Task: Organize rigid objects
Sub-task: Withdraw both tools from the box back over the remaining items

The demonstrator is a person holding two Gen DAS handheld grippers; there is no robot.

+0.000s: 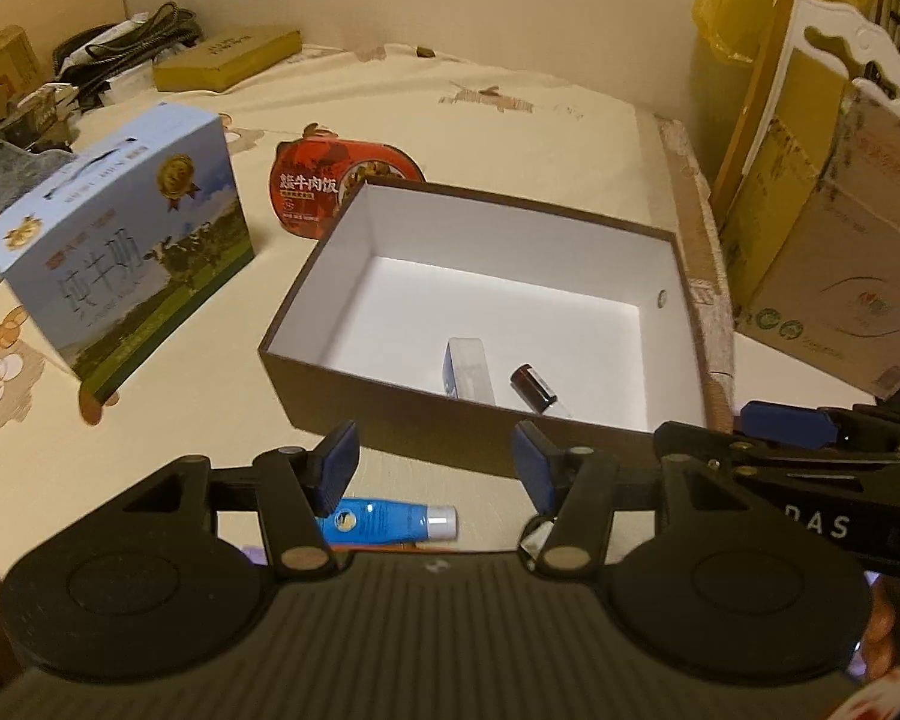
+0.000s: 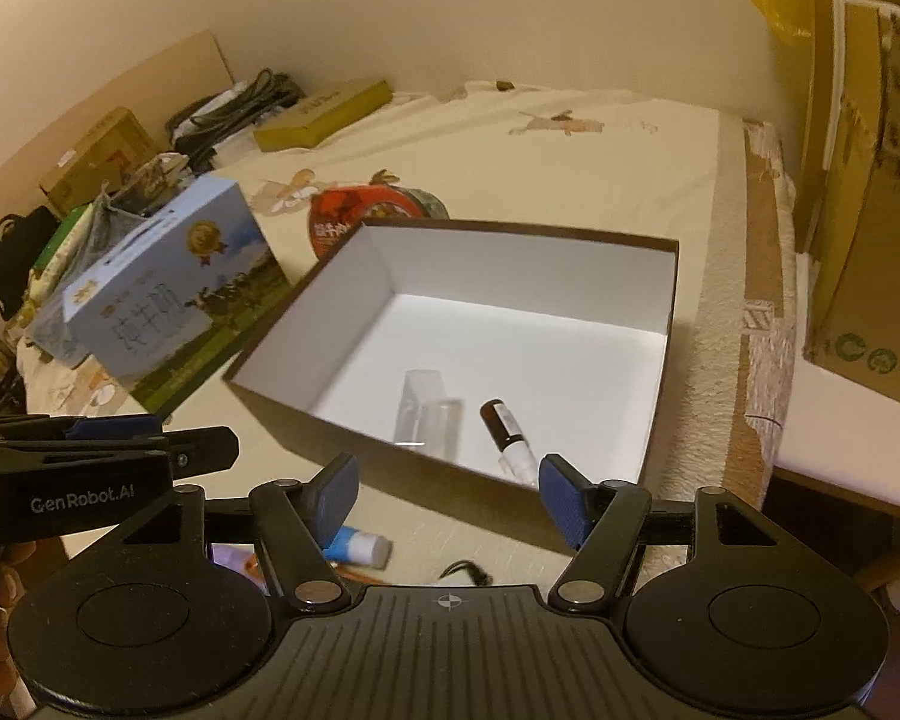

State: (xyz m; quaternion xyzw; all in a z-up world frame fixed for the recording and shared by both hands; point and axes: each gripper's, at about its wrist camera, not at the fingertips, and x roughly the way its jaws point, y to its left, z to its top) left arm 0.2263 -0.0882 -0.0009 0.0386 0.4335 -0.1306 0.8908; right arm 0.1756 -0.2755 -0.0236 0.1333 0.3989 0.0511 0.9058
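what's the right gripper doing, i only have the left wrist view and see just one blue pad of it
Observer: The right gripper is open with nothing between its pads. It points down at the near wall of the brown box.
Operator: anything on the cloth near the blue tube that i can't see
Observer: Yes. A black cable end lies on the cloth to the right of the tube, in front of the box.
Operator: and the near end of the dark bottle, the wall cuts it off for me
Observer: That end is a white, clear-tipped part pointing at the near wall. The bottle lies flat beside the clear case.
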